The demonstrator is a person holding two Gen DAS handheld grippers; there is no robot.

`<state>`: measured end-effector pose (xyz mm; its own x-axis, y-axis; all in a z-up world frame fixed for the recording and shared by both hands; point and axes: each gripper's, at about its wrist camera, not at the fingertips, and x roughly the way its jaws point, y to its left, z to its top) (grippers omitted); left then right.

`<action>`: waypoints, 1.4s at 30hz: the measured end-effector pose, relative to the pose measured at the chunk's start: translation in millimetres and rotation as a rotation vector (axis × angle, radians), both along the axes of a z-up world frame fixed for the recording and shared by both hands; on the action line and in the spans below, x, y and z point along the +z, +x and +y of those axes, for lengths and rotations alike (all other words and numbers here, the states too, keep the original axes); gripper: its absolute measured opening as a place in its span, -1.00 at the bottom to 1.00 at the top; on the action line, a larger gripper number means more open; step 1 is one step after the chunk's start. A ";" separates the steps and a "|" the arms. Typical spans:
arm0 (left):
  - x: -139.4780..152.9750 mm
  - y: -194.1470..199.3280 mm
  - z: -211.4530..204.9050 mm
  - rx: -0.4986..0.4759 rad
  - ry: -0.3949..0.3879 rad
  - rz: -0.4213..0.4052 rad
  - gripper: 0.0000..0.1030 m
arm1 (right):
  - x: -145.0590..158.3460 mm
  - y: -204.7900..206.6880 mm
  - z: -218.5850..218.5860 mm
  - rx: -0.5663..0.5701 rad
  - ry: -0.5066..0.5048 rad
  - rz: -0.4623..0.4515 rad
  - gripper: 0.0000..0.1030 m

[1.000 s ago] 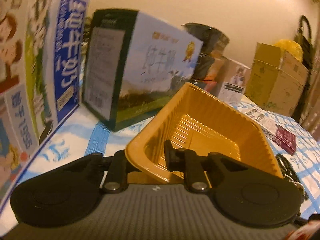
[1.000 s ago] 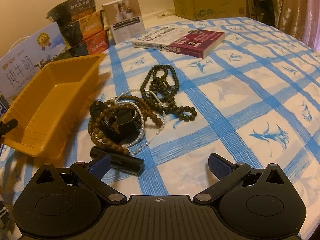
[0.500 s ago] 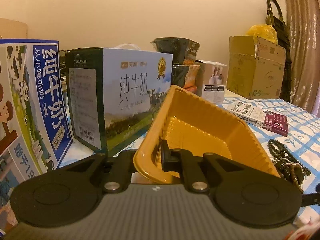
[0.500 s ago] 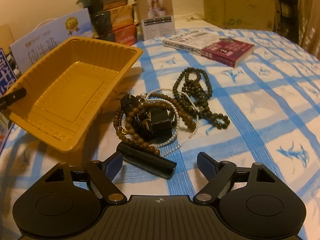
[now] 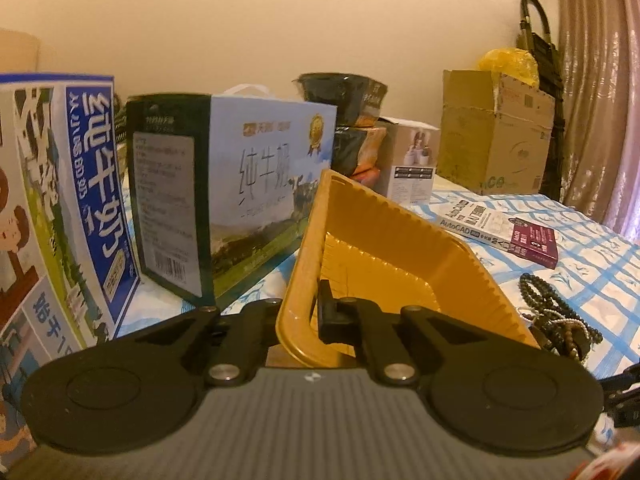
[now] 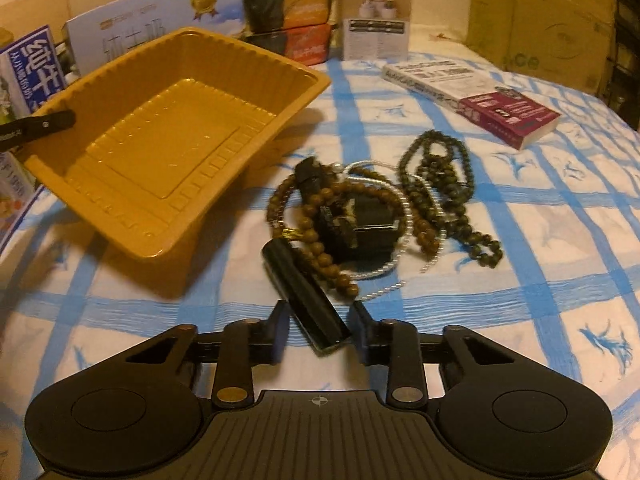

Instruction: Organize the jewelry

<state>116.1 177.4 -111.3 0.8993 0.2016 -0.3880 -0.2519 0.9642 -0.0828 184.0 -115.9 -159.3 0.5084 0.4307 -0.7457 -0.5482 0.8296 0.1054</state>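
Amber-coloured plastic forms a ribbed rectangular tray (image 6: 168,152), held tilted, its right edge lifted off the surface, at the left of the right wrist view. The left gripper (image 5: 314,312) is clamped on the tray's near rim, one finger outside the wall and one inside, and its tip shows at the tray's left edge in the right wrist view.

Just right of the tray, a tangle of jewelry lies on a white cloth with blue checks (image 6: 540,240) that covers the surface. The tangle holds a strand of brown wooden beads (image 6: 320,240), a thin string of white pearls (image 6: 400,216), and a small black blocky item (image 6: 372,228) whose nature I cannot tell. A strand of dark green beads (image 6: 452,196) trails off to the right, touching the pile.

A black cylinder (image 6: 304,300) lies at the near edge of the tangle, pointing toward the camera. The right gripper (image 6: 320,316) has this cylinder's near end between its fingers, and its jaws are closing; a small gap shows on each side, so the pads are not yet pressing.

Farther back, a book with a maroon cover (image 6: 476,100) lies flat to the right. Milk cartons (image 5: 240,200), stacked snack packets (image 6: 300,20) and a brown cardboard box (image 5: 496,136) stand along the far side, against a cream wall.
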 end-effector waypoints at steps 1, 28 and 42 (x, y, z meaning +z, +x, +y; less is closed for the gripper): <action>-0.5 1.5 1.2 0.002 -0.004 0.004 -0.89 | -0.1 1.1 2.9 0.011 -0.003 -0.003 -0.37; 3.5 10.8 -0.1 -0.027 0.041 0.012 -0.89 | 61.3 12.4 66.0 0.055 0.298 0.009 -0.63; 2.9 11.7 -0.4 -0.028 0.046 0.016 -0.89 | 33.4 18.6 92.6 0.047 0.256 -0.003 -0.63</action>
